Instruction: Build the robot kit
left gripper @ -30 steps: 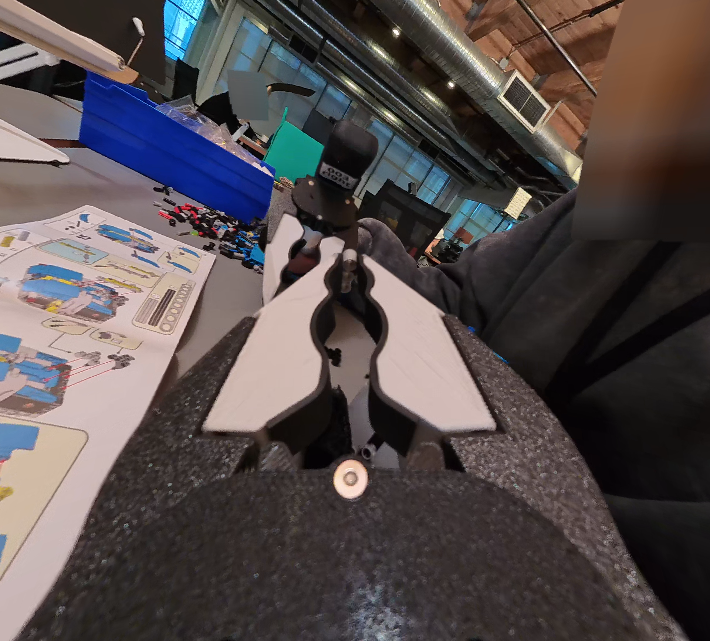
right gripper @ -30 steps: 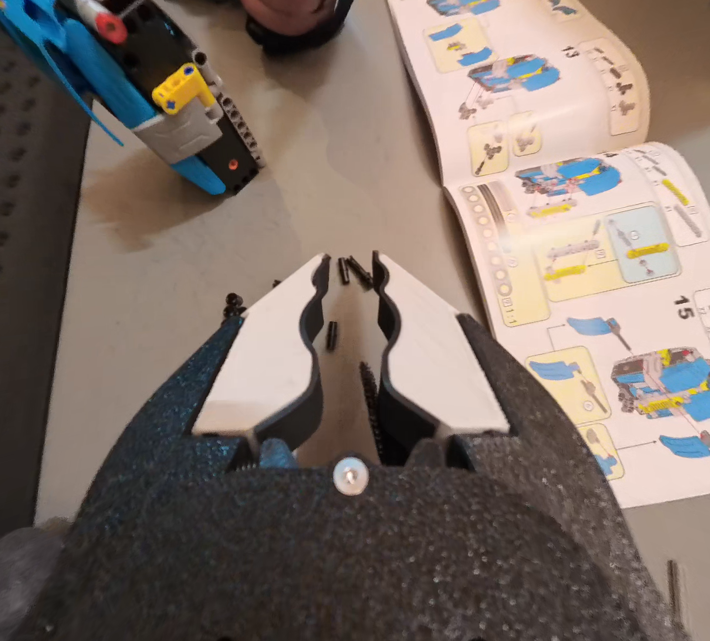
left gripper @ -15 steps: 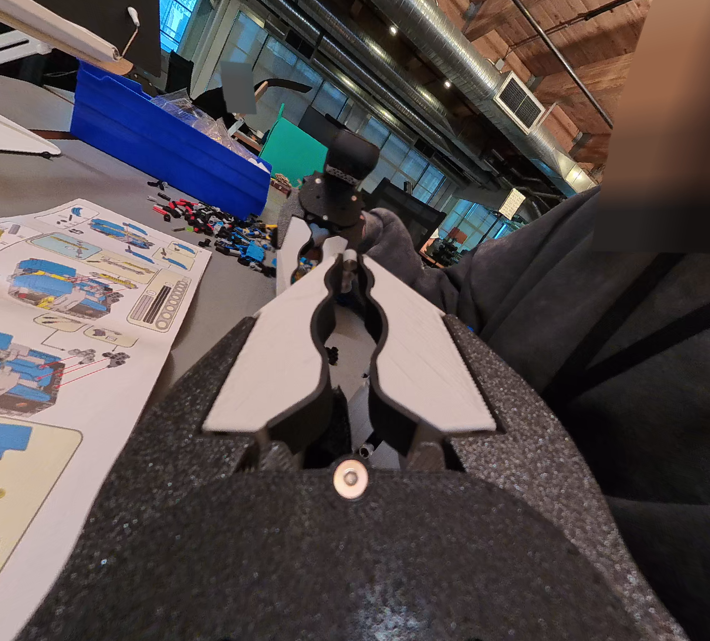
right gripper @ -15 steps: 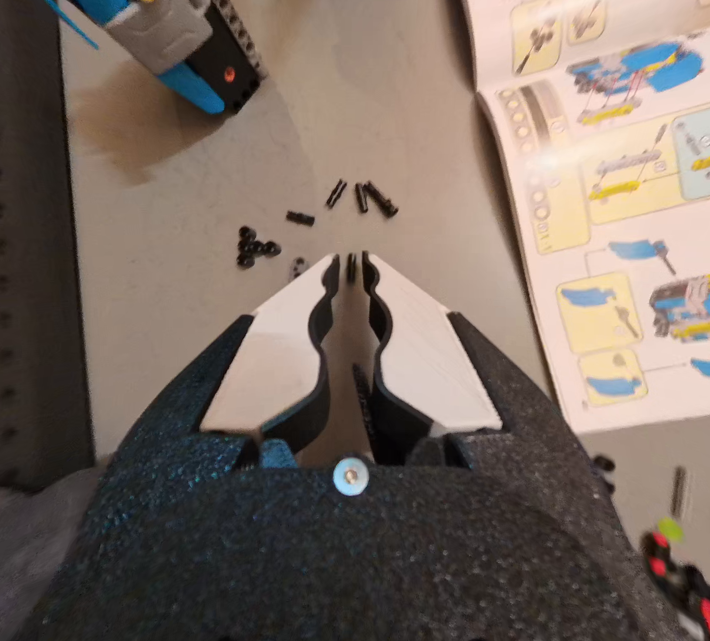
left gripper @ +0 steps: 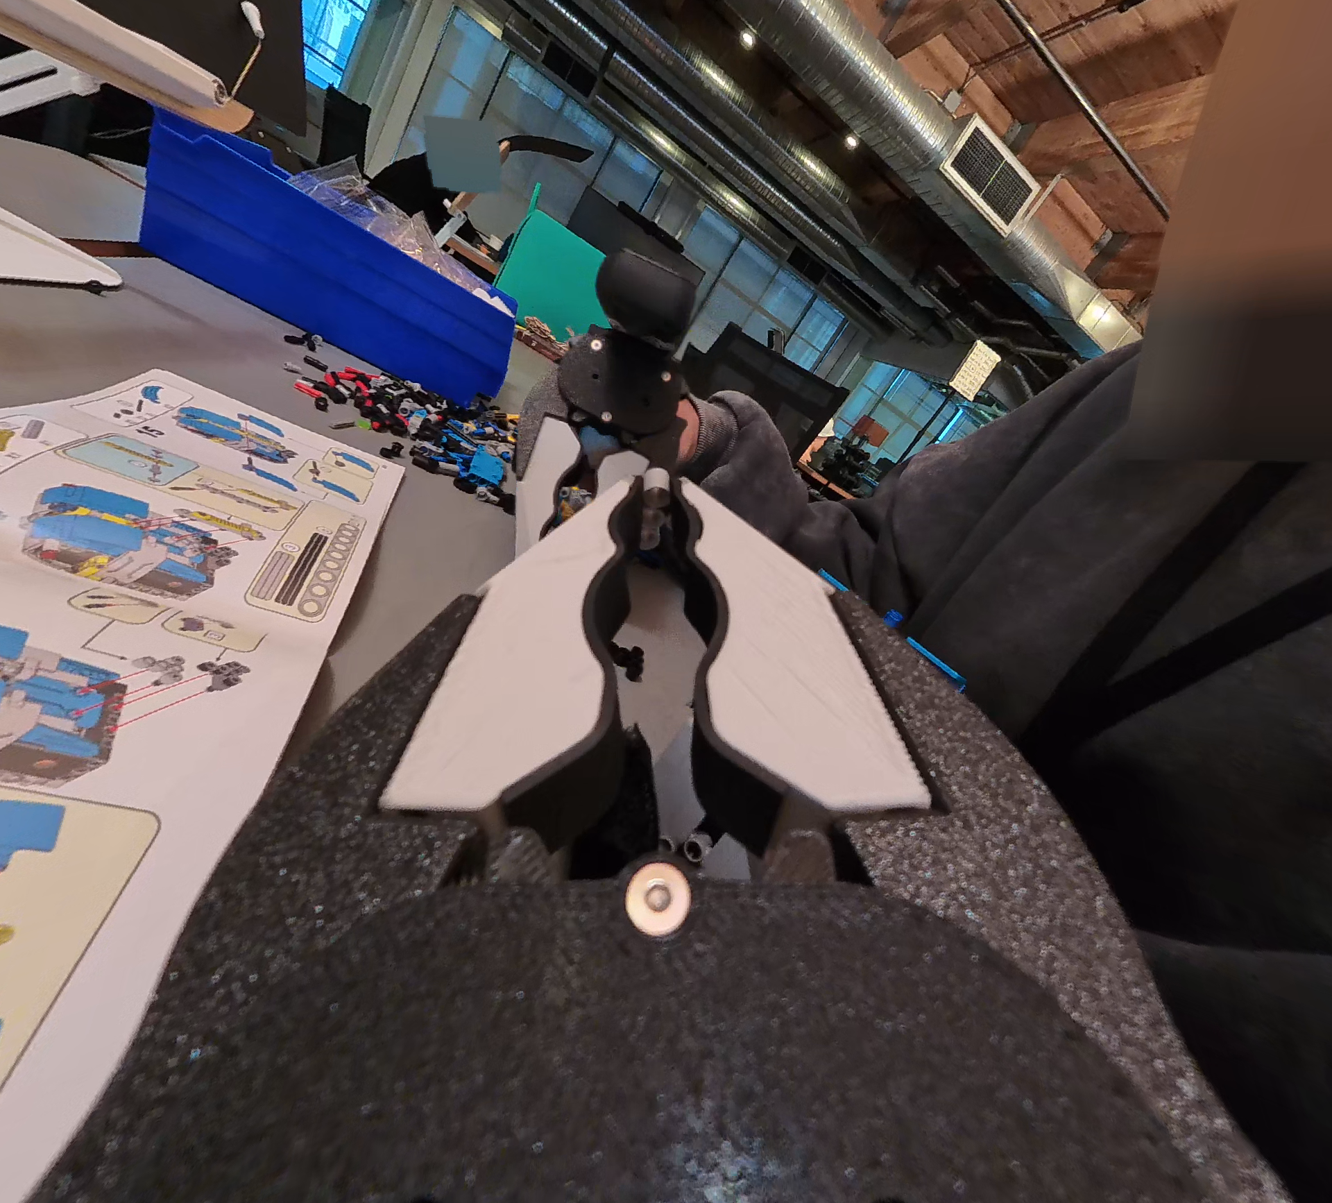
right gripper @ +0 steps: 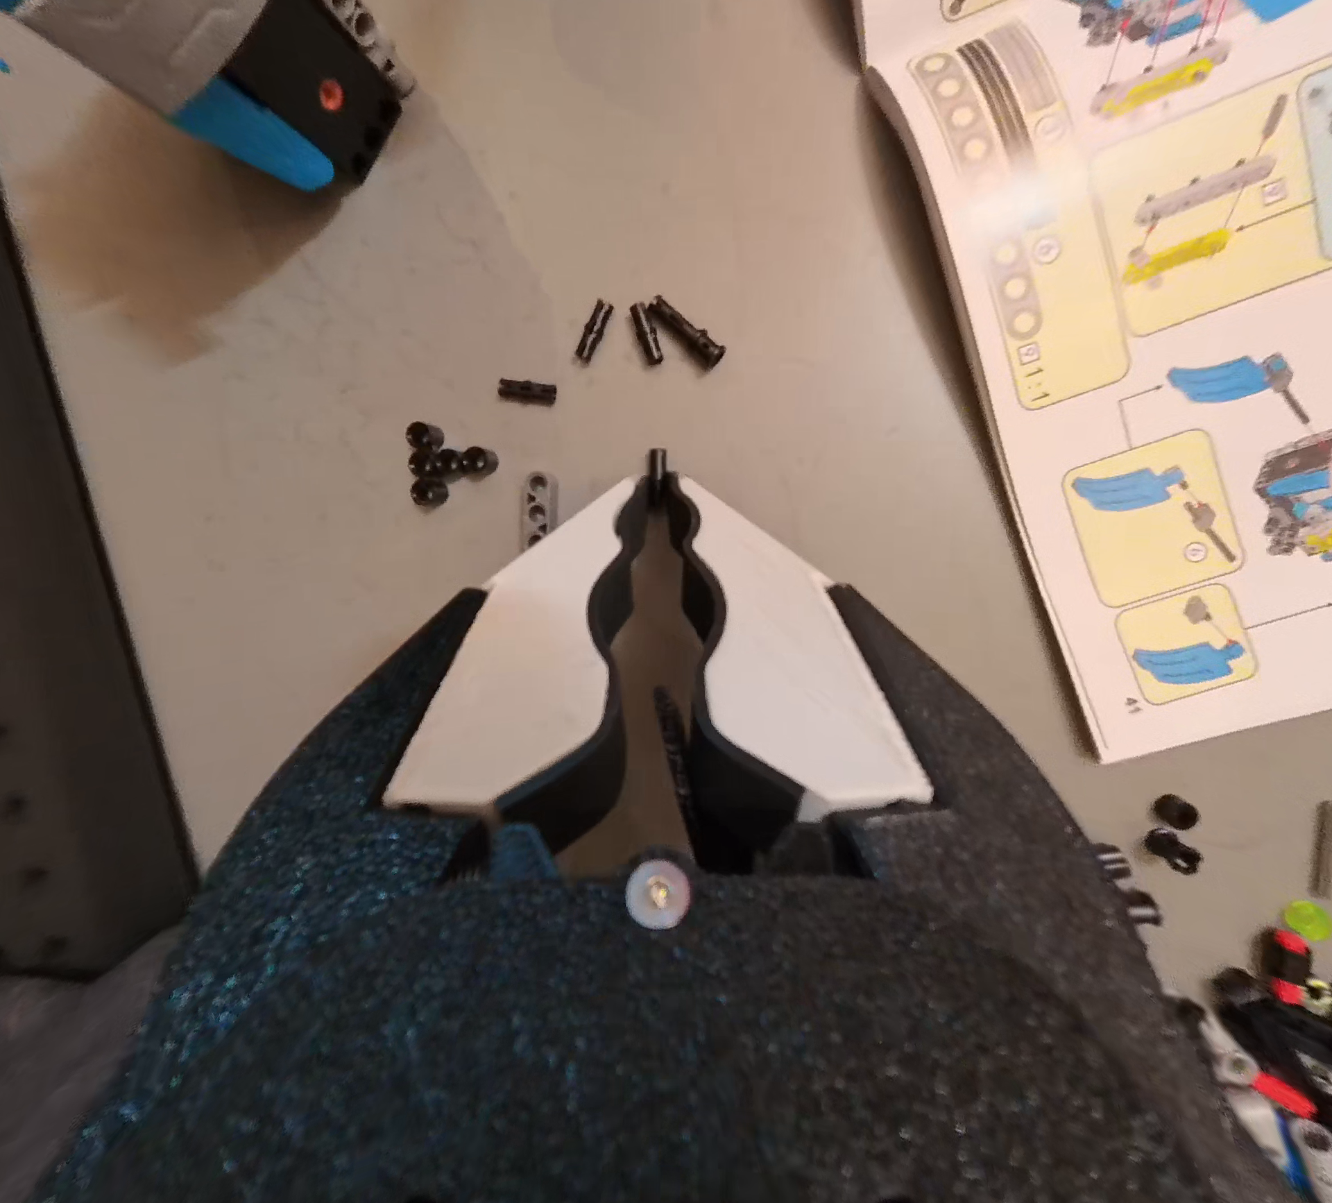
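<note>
A grey desk [right gripper: 649, 87] carries an open instruction booklet [right gripper: 1153, 303], loose black pins [right gripper: 677, 343] and a partly built blue, grey and black brick model [right gripper: 216, 51] at the far left. The right tongs [right gripper: 656, 484] are clenched on a small black pin [right gripper: 656, 466], whose tip pokes out past the fingertips, above the bare desk near the other pins and a small grey beam [right gripper: 537, 505]. The left tongs [left gripper: 652, 498] are closed on a small grey peg-like piece [left gripper: 654, 480], held up off the desk. Beyond them lie a pile of mixed small bricks [left gripper: 418, 411] and a blue bin [left gripper: 324, 274], with a person's dark sleeve [left gripper: 1009, 556] to the right.
</note>
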The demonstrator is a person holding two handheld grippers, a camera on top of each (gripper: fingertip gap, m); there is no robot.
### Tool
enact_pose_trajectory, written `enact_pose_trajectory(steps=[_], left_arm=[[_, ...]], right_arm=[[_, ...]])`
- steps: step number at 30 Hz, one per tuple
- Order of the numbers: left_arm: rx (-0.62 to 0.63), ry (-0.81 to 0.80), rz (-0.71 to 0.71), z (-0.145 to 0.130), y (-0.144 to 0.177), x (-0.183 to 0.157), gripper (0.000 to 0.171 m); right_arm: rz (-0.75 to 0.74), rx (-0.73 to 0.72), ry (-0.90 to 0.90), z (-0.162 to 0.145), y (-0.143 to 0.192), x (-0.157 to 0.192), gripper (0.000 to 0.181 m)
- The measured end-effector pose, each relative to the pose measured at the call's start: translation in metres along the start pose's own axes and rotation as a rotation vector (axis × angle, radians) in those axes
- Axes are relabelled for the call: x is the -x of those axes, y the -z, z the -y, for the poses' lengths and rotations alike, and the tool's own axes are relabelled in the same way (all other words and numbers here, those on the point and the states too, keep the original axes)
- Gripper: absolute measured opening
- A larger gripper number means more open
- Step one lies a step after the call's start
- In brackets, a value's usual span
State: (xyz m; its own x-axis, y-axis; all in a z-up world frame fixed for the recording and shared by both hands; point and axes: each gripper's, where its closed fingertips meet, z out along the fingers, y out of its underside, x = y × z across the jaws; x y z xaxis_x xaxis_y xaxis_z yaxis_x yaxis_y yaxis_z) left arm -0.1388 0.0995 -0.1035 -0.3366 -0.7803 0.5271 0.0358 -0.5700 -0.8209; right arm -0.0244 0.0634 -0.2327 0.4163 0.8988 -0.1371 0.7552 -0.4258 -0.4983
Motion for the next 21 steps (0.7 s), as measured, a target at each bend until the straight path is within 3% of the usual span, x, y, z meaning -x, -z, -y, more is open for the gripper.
enact_pose_trajectory(steps=[2,4,9,12,16,21], left_arm=[[-0.001,-0.007,0.011,0.0,0.0,0.001,0.007],[-0.006,-0.013,0.02,0.001,0.0,0.002,0.007],[-0.027,-0.016,0.056,0.004,0.001,0.007,0.007],[-0.025,-0.043,0.093,0.004,0.0,0.011,0.007],[0.008,-0.171,0.236,0.002,-0.002,0.023,0.006],[0.116,-0.517,0.392,-0.005,-0.006,0.024,0.007]], right_arm=[[0.022,-0.004,-0.029,0.001,0.0,-0.001,0.004],[-0.078,-0.045,0.025,0.01,0.002,-0.015,0.004],[-0.089,-0.526,0.052,0.097,0.042,-0.006,0.004],[-0.008,-0.699,0.01,0.126,0.054,0.007,0.004],[-0.019,-0.662,0.035,0.134,0.034,0.015,0.004],[-0.084,-0.717,0.052,0.149,0.038,0.016,0.004]])
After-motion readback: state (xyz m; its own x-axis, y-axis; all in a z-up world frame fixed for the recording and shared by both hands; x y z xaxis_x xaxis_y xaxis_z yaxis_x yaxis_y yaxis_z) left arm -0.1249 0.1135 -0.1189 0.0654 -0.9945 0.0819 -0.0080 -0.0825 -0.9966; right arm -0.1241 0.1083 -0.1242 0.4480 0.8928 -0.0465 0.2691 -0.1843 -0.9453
